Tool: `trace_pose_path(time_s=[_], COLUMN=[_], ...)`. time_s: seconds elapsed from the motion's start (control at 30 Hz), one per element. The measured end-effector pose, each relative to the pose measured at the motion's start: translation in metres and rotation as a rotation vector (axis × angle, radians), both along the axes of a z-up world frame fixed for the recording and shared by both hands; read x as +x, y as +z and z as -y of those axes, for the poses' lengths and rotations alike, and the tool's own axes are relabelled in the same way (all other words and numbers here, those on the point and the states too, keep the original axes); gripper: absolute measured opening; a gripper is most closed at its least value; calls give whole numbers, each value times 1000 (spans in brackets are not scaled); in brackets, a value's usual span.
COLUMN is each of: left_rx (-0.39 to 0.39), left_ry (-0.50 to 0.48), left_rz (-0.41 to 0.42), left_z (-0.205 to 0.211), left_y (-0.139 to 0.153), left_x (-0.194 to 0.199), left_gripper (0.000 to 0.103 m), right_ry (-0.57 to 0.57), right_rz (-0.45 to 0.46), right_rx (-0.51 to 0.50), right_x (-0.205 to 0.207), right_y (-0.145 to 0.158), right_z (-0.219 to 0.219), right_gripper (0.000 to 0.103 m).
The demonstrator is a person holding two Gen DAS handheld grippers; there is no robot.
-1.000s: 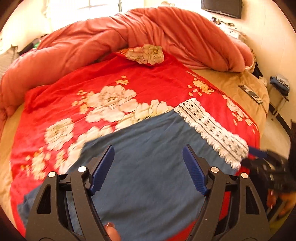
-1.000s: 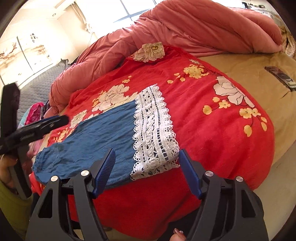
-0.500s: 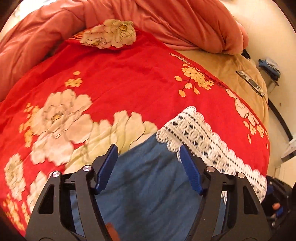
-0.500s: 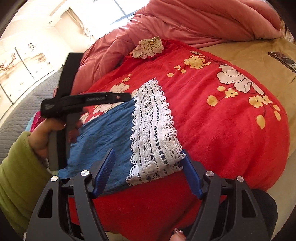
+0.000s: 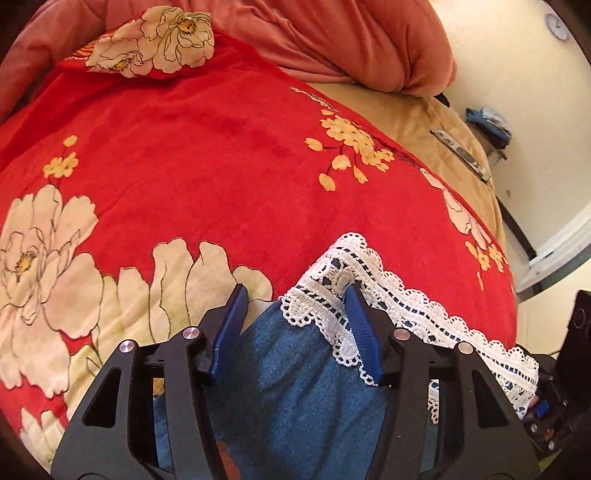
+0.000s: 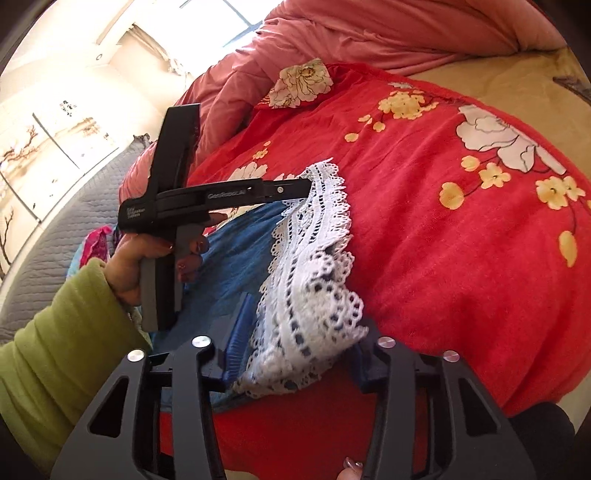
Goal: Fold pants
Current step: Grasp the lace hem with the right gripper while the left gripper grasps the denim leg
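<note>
Blue denim pants (image 5: pixel 295 373) with a white lace hem (image 5: pixel 373 273) lie on a red floral blanket (image 5: pixel 221 155). My left gripper (image 5: pixel 293 317) is open, its fingers straddling the far corner of the lace hem. In the right wrist view the pants (image 6: pixel 236 254) and lace hem (image 6: pixel 314 266) show too. My right gripper (image 6: pixel 299 347) is open around the near corner of the hem, the lace bunched between its fingers. The left gripper shows there from the side (image 6: pixel 303 188), touching the far hem corner.
A pink duvet (image 5: pixel 332 33) is heaped at the back of the bed. A tan sheet (image 5: pixel 436 125) with a remote control (image 5: pixel 461 155) lies on the right. A grey quilted surface (image 6: pixel 48 251) lies to the left of the bed.
Both grippers have moved forward and down onto the lace hem. The left one reached its far corner, the right one its near corner. The lace has bunched up between the right fingers.
</note>
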State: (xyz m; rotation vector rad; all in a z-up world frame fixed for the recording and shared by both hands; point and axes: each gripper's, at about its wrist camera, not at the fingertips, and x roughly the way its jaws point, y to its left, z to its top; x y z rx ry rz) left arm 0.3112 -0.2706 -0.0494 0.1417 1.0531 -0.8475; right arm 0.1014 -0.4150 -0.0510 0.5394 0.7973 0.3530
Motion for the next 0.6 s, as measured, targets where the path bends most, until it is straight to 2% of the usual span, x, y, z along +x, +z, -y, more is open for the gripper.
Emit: trace_pose_path(time_s=[0.1,0.17,0.27,0.33,0.37,0.47,0.6], left_rx=[-31,-57,-35,-43,-48,-44,-113], left_ry=[-12,-39,-56,-36,-26,-14,-15], left_rz=[-22,-29,-3,-21,-27,2,1], left_z=[0,3,9,7,6,6,-7], left_y=[-2,0,0,-1,0,6,20], left_x=[2,-1,-7,-5,-4,-8,-9], left_gripper=[43,30,29,27,22,12,9], right_ry=[2,5,13,11,11,16,45], right_rz=[-7,2,8,8,8,11,45], right_rx=[12,-5,8,2,1,0,-18], right_x=[4,4,5,6,6,6,6], right_y=[-2,-1,-2,-2,-2,-2,2], right_z=[-1,-4,-5,-6,-7,-8,-15], right_gripper=[37,37,37,33,30,25,22])
